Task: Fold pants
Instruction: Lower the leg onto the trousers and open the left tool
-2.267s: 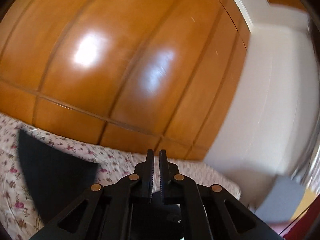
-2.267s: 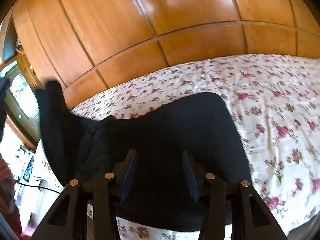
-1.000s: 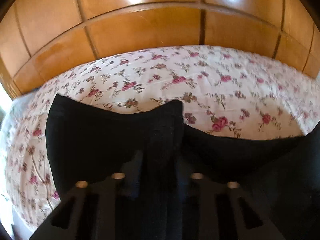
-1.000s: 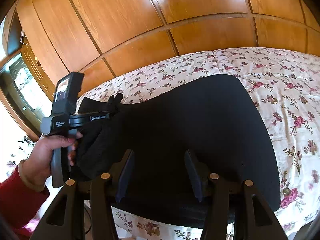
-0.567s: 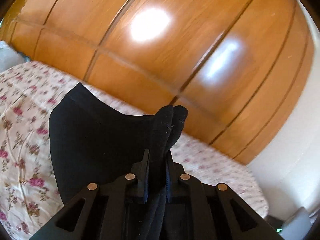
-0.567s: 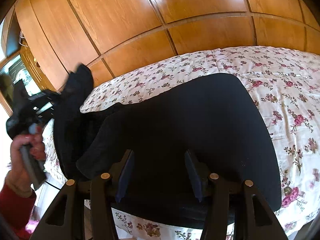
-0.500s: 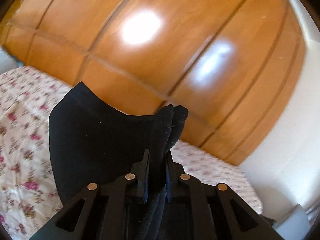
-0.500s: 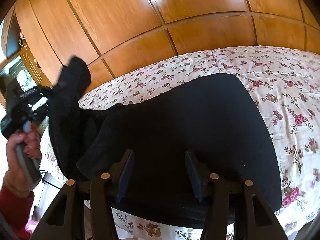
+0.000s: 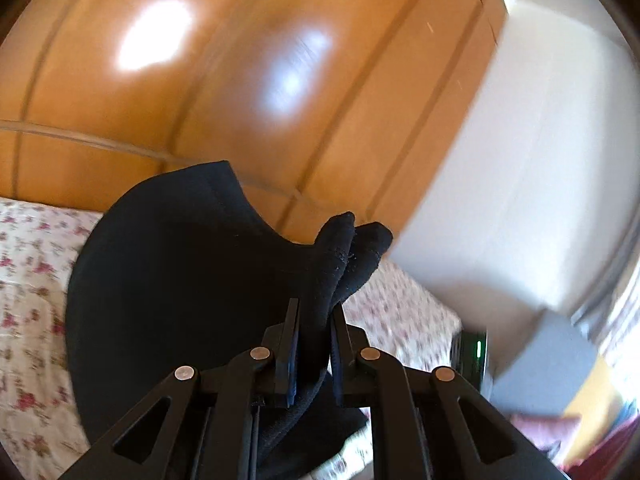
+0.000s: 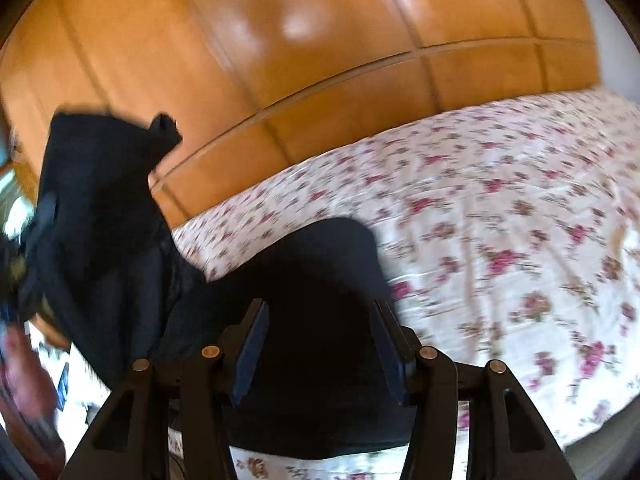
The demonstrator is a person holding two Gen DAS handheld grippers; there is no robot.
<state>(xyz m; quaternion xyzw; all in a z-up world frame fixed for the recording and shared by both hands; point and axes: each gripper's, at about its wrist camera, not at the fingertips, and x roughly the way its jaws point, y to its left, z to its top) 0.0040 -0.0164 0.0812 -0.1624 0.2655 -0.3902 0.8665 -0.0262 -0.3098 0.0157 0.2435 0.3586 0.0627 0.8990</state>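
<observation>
Surface: one bed, covered by a white sheet with small pink flowers (image 10: pixel 500 216). Behind it runs a glossy wooden wardrobe wall (image 10: pixel 320 40) in orange-brown panels; two bright glare patches show on it in the left wrist view. A white wall (image 9: pixel 520 160) adjoins the panels at the right of that view. Both views are motion-blurred. Count: one pair of black pants (image 10: pixel 304 280), two grippers. The pants lie partly on the sheet beneath the right gripper (image 10: pixel 320 344), while one end is lifted off the bed at the left of that view. The left gripper (image 9: pixel 314 328) has its jaws pressed together on a bunched fold of the black cloth, two rounded tips of fabric sticking up past the fingers. The right gripper's jaws stand wide apart over the dark fabric, gripping nothing.
</observation>
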